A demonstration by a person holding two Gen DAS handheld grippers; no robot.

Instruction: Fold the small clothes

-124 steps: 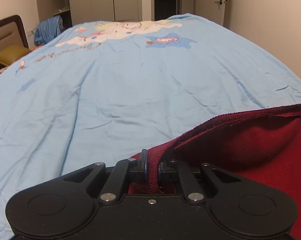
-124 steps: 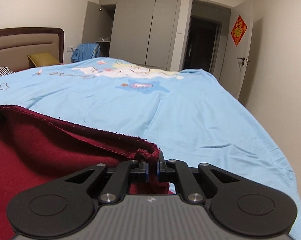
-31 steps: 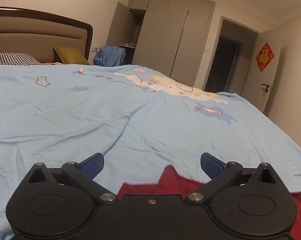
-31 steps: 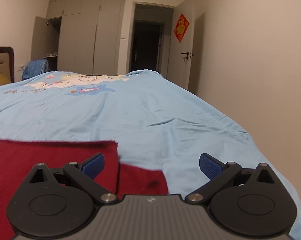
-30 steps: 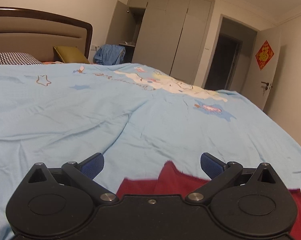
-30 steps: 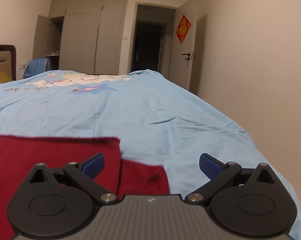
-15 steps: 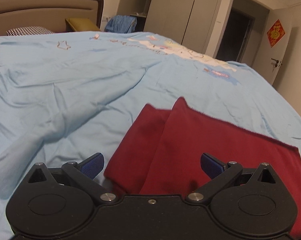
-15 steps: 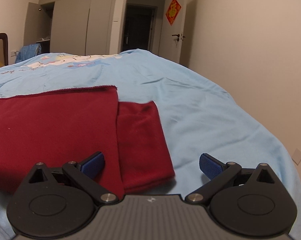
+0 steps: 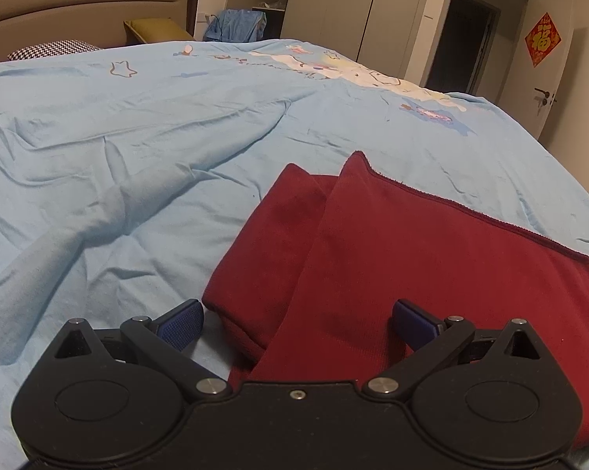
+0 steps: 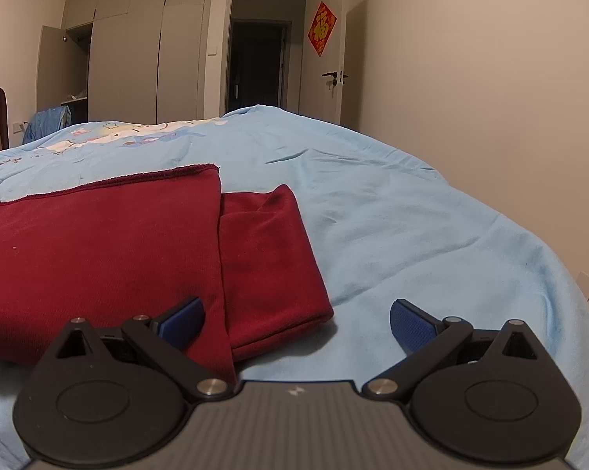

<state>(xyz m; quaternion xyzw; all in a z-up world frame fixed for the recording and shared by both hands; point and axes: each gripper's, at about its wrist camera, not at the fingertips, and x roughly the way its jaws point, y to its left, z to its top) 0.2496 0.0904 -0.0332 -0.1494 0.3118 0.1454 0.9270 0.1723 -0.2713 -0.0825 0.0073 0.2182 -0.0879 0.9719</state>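
A dark red garment (image 9: 431, 258) lies folded flat on the light blue bedspread (image 9: 157, 149). Its top layer ends in a hemmed edge, and a lower folded part sticks out at each side. My left gripper (image 9: 296, 323) is open and empty, just above the garment's near left corner. In the right wrist view the same garment (image 10: 110, 243) lies at the lower left, its sticking-out side part (image 10: 267, 262) in the middle. My right gripper (image 10: 296, 319) is open and empty, over the garment's near right corner.
The bedspread is wrinkled with a raised ridge (image 9: 98, 211) to the left of the garment. A headboard (image 9: 83, 11) and pillows (image 9: 51, 47) stand at the far left. Wardrobes (image 10: 145, 62), a dark doorway (image 10: 257, 66) and a wall (image 10: 490, 98) border the bed's far and right sides.
Both grippers let go of the garment's edge, which now lies flat and folded. Both have since drawn back toward the near side, open, so more of the garment shows.
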